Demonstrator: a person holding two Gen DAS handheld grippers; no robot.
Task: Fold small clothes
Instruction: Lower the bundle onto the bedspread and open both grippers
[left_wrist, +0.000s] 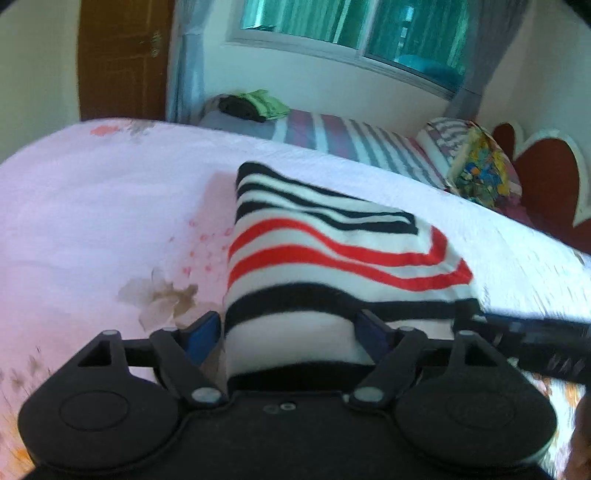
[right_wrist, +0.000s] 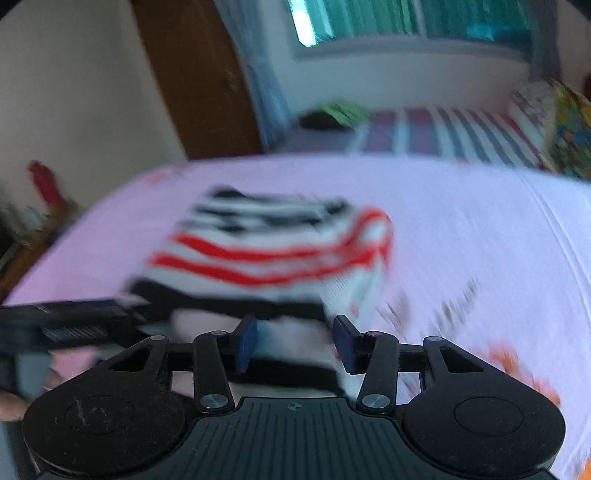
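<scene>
A small striped garment (left_wrist: 325, 254), white with black and red stripes, lies folded on the pink floral bedspread (left_wrist: 92, 221). My left gripper (left_wrist: 291, 332) is open, its jaws wide apart around the garment's near left edge. My right gripper (right_wrist: 295, 343) is open too, its blue pads (right_wrist: 248, 343) either side of the garment's near right edge (right_wrist: 280, 258). The right wrist view is blurred by motion. Each gripper shows in the other's view as a black bar: the right one (left_wrist: 524, 339), the left one (right_wrist: 74, 321).
A second bed with a striped sheet (left_wrist: 354, 140) stands behind, with a green and black pile of clothes (left_wrist: 255, 105) and a colourful pillow (left_wrist: 480, 166). A window (left_wrist: 351, 29), curtains and a brown door (left_wrist: 122, 59) line the far wall.
</scene>
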